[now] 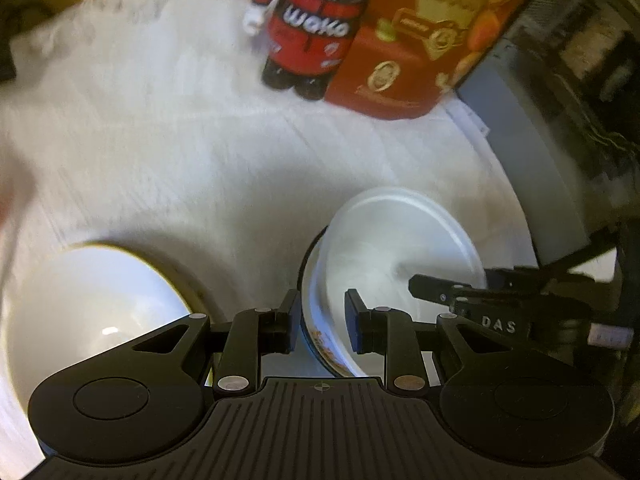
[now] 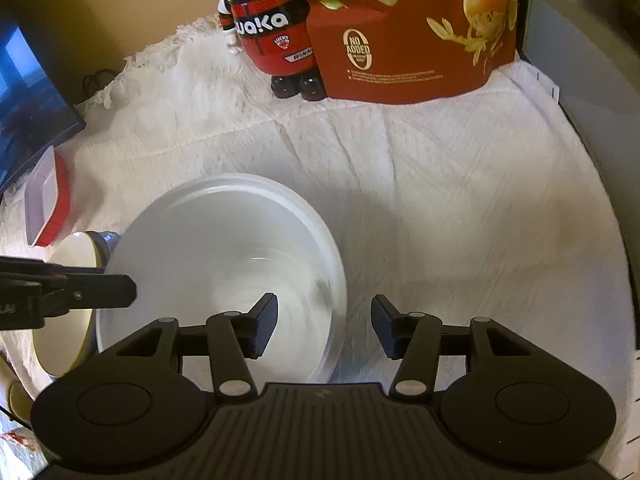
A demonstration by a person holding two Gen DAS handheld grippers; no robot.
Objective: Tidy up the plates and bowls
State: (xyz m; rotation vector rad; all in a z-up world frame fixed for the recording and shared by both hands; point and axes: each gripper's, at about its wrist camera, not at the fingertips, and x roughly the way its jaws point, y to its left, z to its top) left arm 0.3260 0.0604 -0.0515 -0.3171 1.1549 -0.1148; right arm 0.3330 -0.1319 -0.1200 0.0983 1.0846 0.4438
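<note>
Left gripper [image 1: 322, 320]: matte black, fingers straddling the white bowl's [image 1: 400, 248] rim, grip unclear. Right gripper [image 2: 324, 326]: spread, astride the same bowl's [image 2: 224, 264] edge. Bowls: two, glossy, round; second cream [image 1: 92, 308]. Textured white cloth [image 2: 440, 200] beneath.

Warm dim light, left-view motion blur, fisheye edges.

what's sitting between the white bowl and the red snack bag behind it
Nothing: in the right wrist view only bare white cloth lies between the white bowl and the red snack bag.
</note>
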